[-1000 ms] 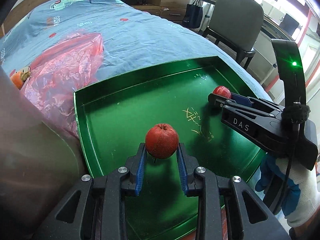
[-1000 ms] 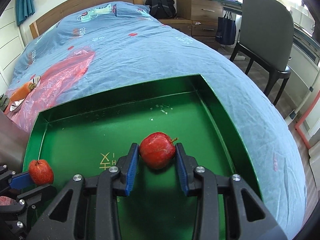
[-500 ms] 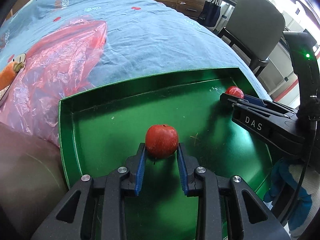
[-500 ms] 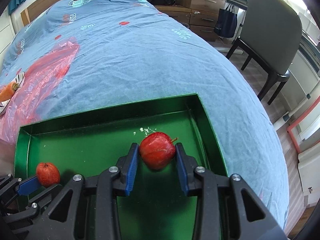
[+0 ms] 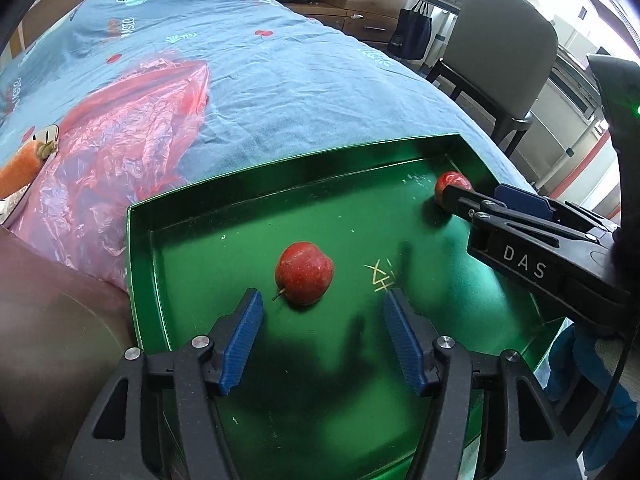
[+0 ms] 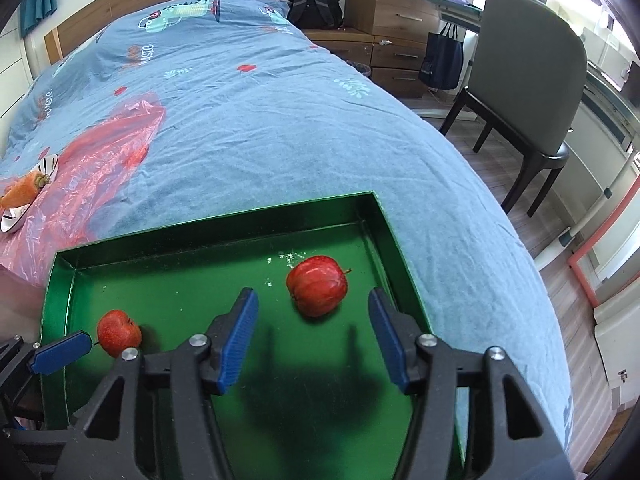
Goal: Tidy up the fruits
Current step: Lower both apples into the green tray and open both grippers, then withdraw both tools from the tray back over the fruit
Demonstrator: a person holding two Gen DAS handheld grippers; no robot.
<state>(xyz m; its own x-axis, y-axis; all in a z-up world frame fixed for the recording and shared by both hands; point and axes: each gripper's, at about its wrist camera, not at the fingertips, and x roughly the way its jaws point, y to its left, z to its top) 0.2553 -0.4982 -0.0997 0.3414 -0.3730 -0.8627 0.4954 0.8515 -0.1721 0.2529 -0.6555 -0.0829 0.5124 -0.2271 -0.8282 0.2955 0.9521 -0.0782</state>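
A green metal tray (image 5: 240,192) (image 6: 224,220) lies on the blue bed. A red apple (image 5: 304,273) lies on its side on the tray floor, just in front of my open left gripper (image 5: 322,304). The same apple shows at the left in the right wrist view (image 6: 119,332). A second red apple (image 6: 317,290) lies near the tray's right wall, just beyond my open right gripper (image 6: 312,304). It shows partly hidden behind the right gripper in the left wrist view (image 5: 450,182). Both grippers are empty.
A pink plastic bag (image 5: 120,140) (image 6: 108,160) lies on the bed left of the tray. A carrot on a small white dish (image 6: 22,196) sits at the far left. A grey chair (image 6: 528,92), drawers and a backpack stand beyond the bed.
Both grippers have opened and let go of their apples, which now rest on the tray floor. Both grippers have drawn back slightly.
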